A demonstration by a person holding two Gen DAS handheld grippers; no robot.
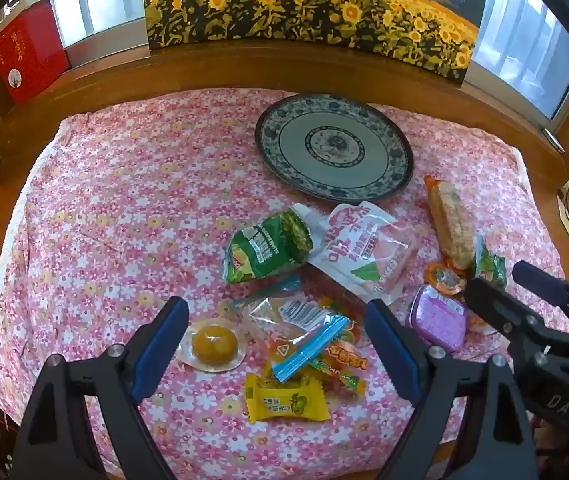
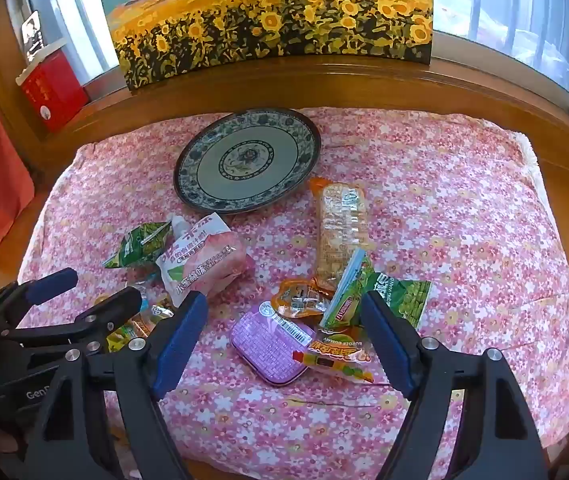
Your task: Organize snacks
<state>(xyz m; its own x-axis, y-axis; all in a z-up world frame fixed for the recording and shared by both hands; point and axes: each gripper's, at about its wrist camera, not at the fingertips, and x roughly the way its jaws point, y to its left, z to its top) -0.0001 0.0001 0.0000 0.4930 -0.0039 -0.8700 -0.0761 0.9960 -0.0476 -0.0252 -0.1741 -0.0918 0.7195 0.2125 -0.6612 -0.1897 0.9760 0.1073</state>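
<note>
A blue-patterned plate (image 1: 334, 148) (image 2: 248, 160) lies bare at the back of the flowered cloth. Snacks lie scattered in front of it: a green packet (image 1: 266, 250), a pink-white pouch (image 1: 364, 252) (image 2: 200, 260), a cracker pack (image 1: 450, 226) (image 2: 340, 228), a purple tin (image 1: 438, 318) (image 2: 270, 346), a yellow jelly cup (image 1: 212, 344), a yellow candy (image 1: 284, 398), gummy packets (image 2: 338, 354). My left gripper (image 1: 276, 344) is open above the jelly cup and wrappers. My right gripper (image 2: 284, 340) is open around the purple tin, holding nothing.
A sunflower painting (image 1: 308, 8) leans on the wooden ledge behind the table. A red box (image 1: 24, 56) stands at the back left. Windows flank the painting. The flowered cloth (image 1: 124, 200) covers the table; wooden edges surround it.
</note>
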